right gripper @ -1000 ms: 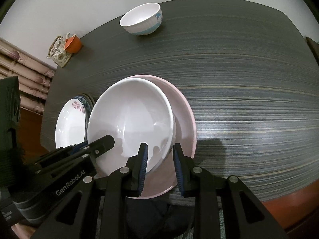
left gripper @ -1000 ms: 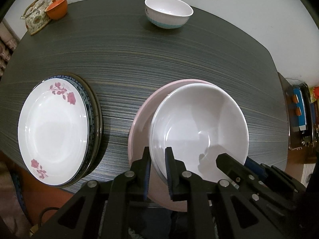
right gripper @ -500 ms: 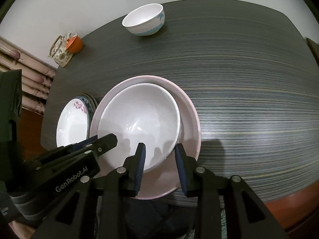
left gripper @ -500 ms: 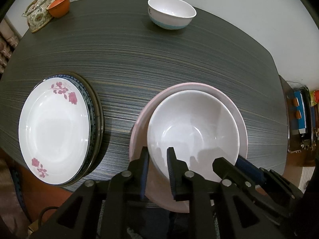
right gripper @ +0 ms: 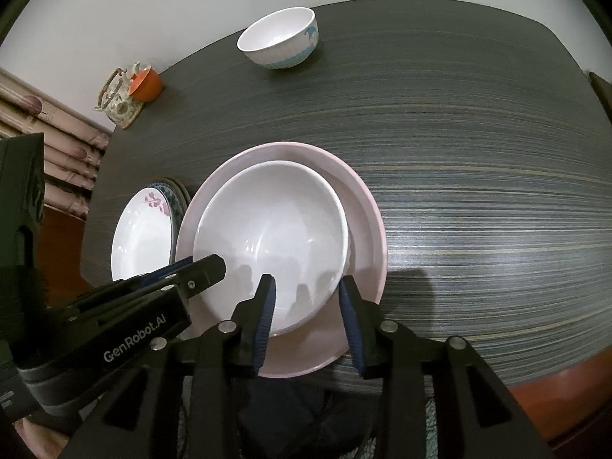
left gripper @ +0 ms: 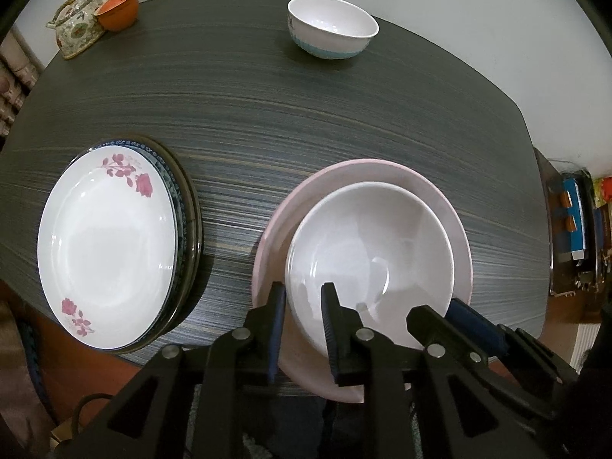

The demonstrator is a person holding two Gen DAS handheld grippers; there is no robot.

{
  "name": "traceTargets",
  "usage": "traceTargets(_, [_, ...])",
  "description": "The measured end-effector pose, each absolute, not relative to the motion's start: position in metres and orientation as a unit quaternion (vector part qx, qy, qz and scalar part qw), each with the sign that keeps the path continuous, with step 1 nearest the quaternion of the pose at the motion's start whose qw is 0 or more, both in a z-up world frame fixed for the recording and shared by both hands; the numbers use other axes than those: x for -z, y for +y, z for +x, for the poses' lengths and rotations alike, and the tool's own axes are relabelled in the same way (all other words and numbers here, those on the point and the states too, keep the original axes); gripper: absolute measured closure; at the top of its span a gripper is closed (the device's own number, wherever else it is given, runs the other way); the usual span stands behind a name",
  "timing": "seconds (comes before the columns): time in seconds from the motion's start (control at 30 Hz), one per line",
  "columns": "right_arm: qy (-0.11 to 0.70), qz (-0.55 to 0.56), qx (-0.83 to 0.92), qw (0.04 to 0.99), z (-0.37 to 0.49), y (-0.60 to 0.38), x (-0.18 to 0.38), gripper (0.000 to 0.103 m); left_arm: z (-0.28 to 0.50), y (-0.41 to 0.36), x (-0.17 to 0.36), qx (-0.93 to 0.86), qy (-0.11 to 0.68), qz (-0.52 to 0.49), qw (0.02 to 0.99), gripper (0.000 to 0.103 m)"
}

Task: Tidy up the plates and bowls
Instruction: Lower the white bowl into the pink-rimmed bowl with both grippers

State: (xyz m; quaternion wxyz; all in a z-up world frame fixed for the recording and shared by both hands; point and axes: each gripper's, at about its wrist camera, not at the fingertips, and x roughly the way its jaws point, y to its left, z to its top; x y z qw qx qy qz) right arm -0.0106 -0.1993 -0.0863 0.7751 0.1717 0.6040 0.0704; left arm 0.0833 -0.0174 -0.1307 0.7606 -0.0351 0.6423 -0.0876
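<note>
Our left gripper (left gripper: 303,297) straddles the near rim of the white bowl (left gripper: 370,256), one finger outside the wall and one inside, with a visible gap on either side, so we judge it released or very nearly so rather than clenched. Our right gripper (right gripper: 306,290) does the same on its side of that rim, its fingers spread wide and clear of the wall: released. The white bowl now sits inside the pink plate (left gripper: 336,179), slightly toward 6 o'clock of the plate's middle, resting level as far as we can tell. In the left wrist view, the flowered plate (left gripper: 107,241) lies at 9 o'clock on top of a dark-rimmed plate stack (left gripper: 191,214), well apart from the pink plate. So we count two groupings as made: plates stacked at the left edge, and the white bowl nested on the pink plate near the front edge of the table (left gripper: 267,95). What seems left is the small bowl (left gripper: 332,26) with the blue band, standing alone at 12 o'clock near the far edge. We would expect it to join the white bowl, once both grippers draw back off the rim. The teapot (left gripper: 76,28) and orange cup (left gripper: 119,8) at 11 o'clock look like bystanders.
</note>
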Motion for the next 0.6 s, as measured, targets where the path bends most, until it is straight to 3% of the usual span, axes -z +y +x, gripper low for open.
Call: traceTargets(0.6, [0.590,0.171,-0.069,0.786,-0.011,-0.201,0.080,0.063,0.079,-0.008,0.120,0.101,0.623,-0.044,0.774,0.083])
